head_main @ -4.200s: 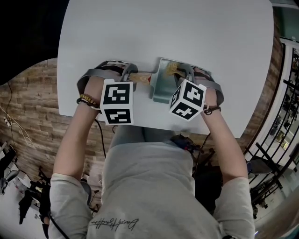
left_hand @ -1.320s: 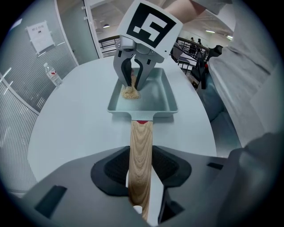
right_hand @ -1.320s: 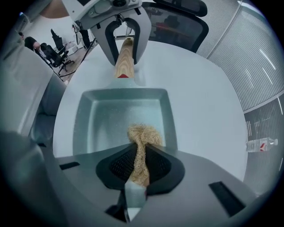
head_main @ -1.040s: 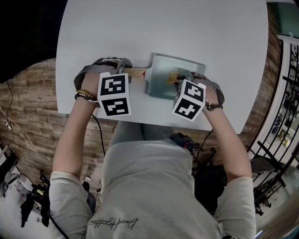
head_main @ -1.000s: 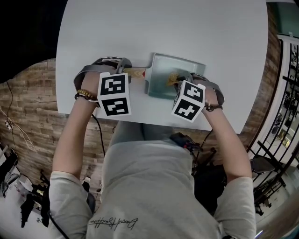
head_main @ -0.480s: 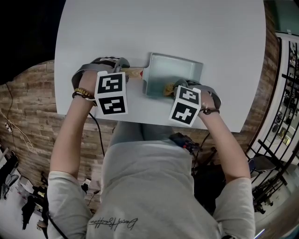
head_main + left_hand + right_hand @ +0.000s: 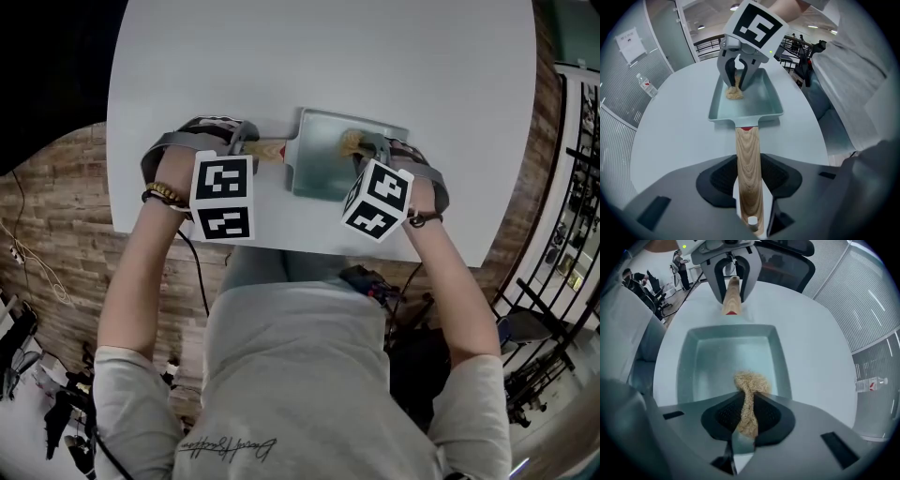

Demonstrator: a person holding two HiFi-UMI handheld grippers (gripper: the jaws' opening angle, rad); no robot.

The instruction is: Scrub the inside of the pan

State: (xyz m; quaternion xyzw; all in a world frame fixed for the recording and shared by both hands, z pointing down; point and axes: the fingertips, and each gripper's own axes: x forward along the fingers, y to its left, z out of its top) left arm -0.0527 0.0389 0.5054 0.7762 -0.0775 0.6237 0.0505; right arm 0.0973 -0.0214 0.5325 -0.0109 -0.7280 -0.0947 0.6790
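A rectangular pale-teal pan (image 7: 319, 173) with a wooden handle (image 7: 268, 149) lies on the white table. My left gripper (image 7: 246, 142) is shut on that handle (image 7: 747, 173); in the left gripper view the wood runs between its pads (image 7: 778, 176). My right gripper (image 7: 367, 148) points down into the pan's far side, shut on a tan fibrous scrubber (image 7: 350, 142). In the right gripper view the scrubber (image 7: 751, 383) bulges out of the right gripper (image 7: 749, 416) onto the pan floor (image 7: 722, 362). The left gripper view shows the scrubber (image 7: 735, 92) under the right gripper (image 7: 737, 75).
The white round table (image 7: 281, 56) has its near edge just below the pan, by the person's body. A water bottle (image 7: 647, 86) stands far off on the table, also in the right gripper view (image 7: 872, 383). A black office chair (image 7: 783, 258) stands beyond the table.
The right gripper slid the scrubber from the pan's near edge across to its far side. The left gripper has kept its hold on the handle; the pan barely shifted.
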